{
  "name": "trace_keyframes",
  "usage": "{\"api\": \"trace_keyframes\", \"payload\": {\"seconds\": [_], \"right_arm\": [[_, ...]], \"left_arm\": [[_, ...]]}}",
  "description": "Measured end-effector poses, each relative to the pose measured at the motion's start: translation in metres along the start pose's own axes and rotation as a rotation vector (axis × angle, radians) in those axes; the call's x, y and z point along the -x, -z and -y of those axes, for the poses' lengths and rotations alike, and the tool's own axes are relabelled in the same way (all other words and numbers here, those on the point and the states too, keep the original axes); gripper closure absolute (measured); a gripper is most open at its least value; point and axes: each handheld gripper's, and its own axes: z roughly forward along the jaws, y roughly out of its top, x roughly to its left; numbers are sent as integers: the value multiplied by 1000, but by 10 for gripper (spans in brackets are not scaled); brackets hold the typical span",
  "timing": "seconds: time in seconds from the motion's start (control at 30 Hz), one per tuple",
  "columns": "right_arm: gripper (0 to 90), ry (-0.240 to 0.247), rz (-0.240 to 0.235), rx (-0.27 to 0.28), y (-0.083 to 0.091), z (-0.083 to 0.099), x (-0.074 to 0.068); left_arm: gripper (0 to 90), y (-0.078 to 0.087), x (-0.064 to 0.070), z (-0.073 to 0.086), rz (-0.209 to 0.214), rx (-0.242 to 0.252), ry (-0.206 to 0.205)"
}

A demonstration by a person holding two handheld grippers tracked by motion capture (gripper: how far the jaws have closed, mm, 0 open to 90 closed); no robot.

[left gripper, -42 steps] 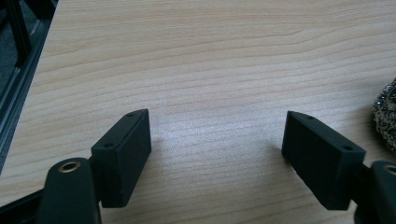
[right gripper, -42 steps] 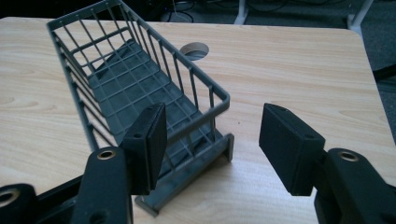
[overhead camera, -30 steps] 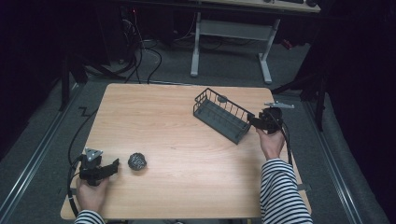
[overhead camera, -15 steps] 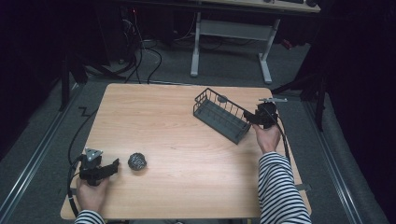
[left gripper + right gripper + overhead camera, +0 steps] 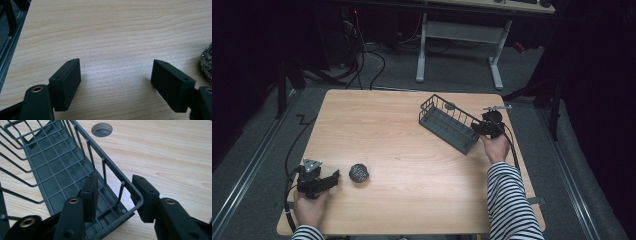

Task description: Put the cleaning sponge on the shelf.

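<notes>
- Right gripper [image 5: 113, 195] sits at the near corner of the dark grey wire basket [image 5: 447, 124], over on the right side of the light wooden table [image 5: 402, 135]. In the right gripper view one jaw is inside the basket and the other outside, with the corner rim wire between them. They look partly closed around it but not pinched tight yet, as far as I can tell.
- Basket is lying at an angle on the table, nothing inside it that I can see. There's a round cable hole [image 5: 101, 129] in the tabletop just past its far side.
- Left gripper [image 5: 116, 77] is down at the near-left corner, jaws spread wide with bare wood between them, holding nothing.
- The small crumpled steel-wool scrubber ball [image 5: 358, 172] sits on the table just beside the left gripper. In the left gripper view it's peeking in at the right edge, outside the jaws.
- So my guess on progress: early days. Basket is only just being gripped, the scrubber hasn't been picked up, and it's well apart from the basket. Grabbing the ball and getting it into the basket is all left to do.
</notes>
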Motion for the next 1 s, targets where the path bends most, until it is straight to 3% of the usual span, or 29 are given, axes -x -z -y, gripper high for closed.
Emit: {"api": "trace_keyframes", "payload": {"seconds": [0.4, 0.63, 1.0], "right_arm": [[633, 8, -15, -10, 4, 4, -1], [652, -3, -39, 5, 11, 14, -5], [656, 24, -66, -2, 24, 27, -15]], "left_arm": [[245, 0, 0, 0, 0, 0, 0], [243, 0, 0, 0, 1, -1, -1], [241, 0, 0, 0, 4, 0, 2]]}}
